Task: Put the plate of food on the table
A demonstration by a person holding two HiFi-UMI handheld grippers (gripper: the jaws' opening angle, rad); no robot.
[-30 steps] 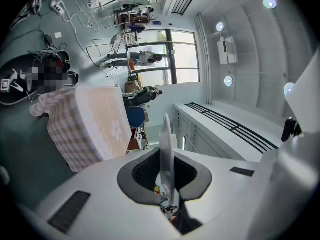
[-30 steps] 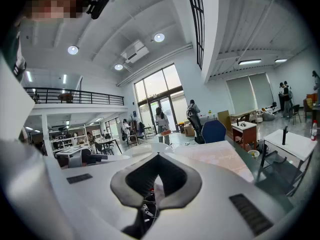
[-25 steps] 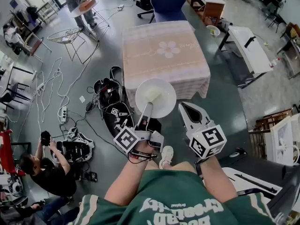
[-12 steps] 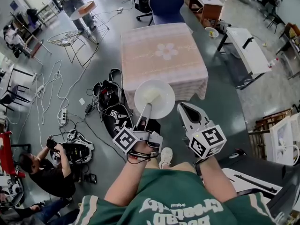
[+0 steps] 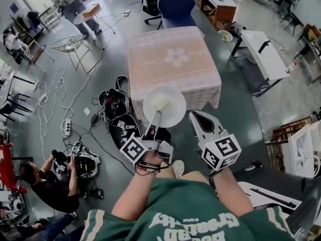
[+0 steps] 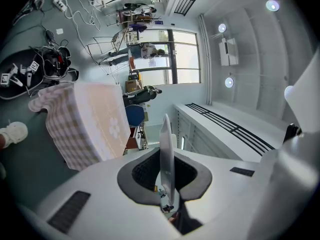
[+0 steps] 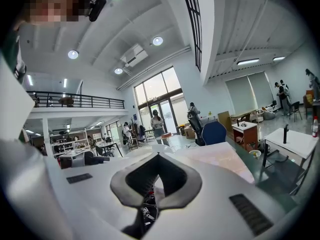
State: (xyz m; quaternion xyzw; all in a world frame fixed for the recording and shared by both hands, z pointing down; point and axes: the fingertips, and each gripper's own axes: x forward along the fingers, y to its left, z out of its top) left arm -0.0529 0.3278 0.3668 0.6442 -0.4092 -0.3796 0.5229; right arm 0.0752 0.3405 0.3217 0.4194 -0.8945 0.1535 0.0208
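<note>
A white plate [image 5: 164, 106] with pale food [image 5: 161, 101] on it hangs level above the floor, just before the near edge of the table [image 5: 173, 64], which has a pink cloth with a flower print. My left gripper [image 5: 158, 116] is shut on the plate's near rim. In the left gripper view the plate [image 6: 166, 139] shows edge-on between the pads, with the table [image 6: 95, 119] to the left. My right gripper [image 5: 195, 117] floats beside the plate on the right, shut and empty. Its view shows the closed jaws and the table [image 7: 220, 156] beyond.
A blue chair [image 5: 175, 4] stands at the table's far side. Black bags and cables [image 5: 118, 109] lie on the floor left of the table. A crouching person [image 5: 50, 185] is at lower left. A white desk [image 5: 266, 54] stands to the right, a wire chair [image 5: 70, 44] at far left.
The plate and both grippers keep almost the same place. The table has drifted slightly left and nearer in the head view. The crouching person has shifted their arms.
</note>
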